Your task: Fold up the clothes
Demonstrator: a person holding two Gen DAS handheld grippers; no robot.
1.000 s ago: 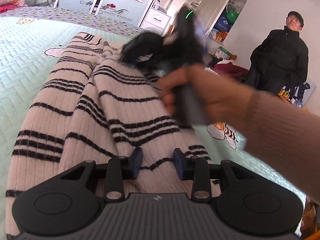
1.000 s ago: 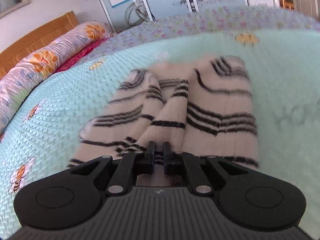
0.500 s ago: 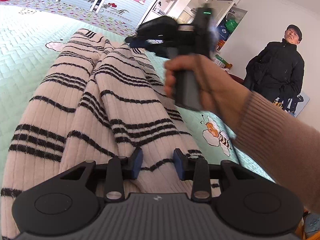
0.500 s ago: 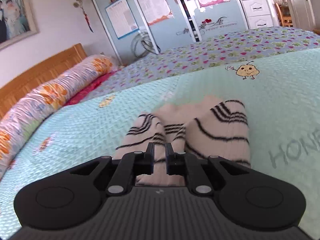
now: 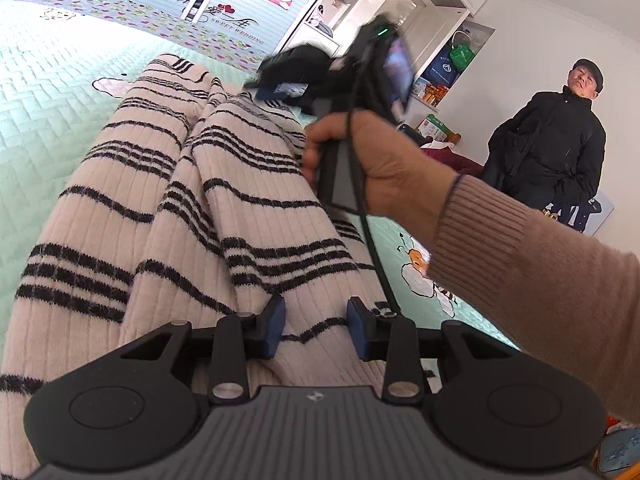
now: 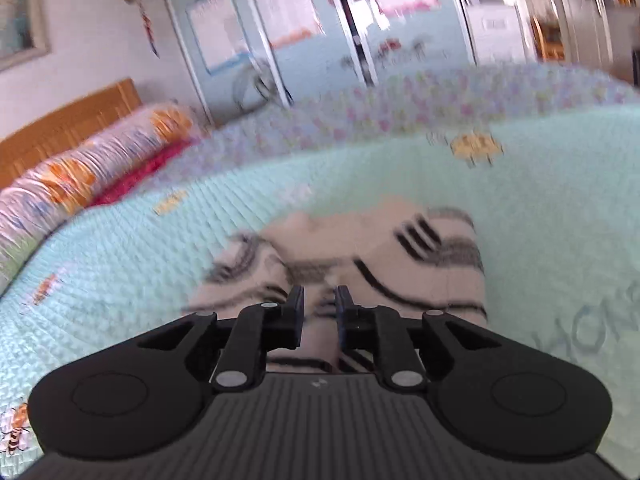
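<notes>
A cream sweater point(image 5: 224, 216) with black stripes lies lengthwise on the mint-green quilt point(image 5: 52, 92), stretching from 6 o'clock toward 11 in the left wrist view. The left gripper point(image 5: 316, 330) hovers over its near end, jaws parted with a ridge of knit between them — whether the pads press it, I cannot tell. The right hand point(image 5: 380, 172) holds the right gripper point(image 6: 318, 312) above the far end, jaws opening, nothing gripped. A person in black point(image 5: 548, 140) stands at 2 o'clock.

A bed point(image 5: 48, 120) under a pale green quilted cover bore the load. A cream sweater with black stripes point(image 5: 224, 208) lay folded lengthwise on it.
</notes>
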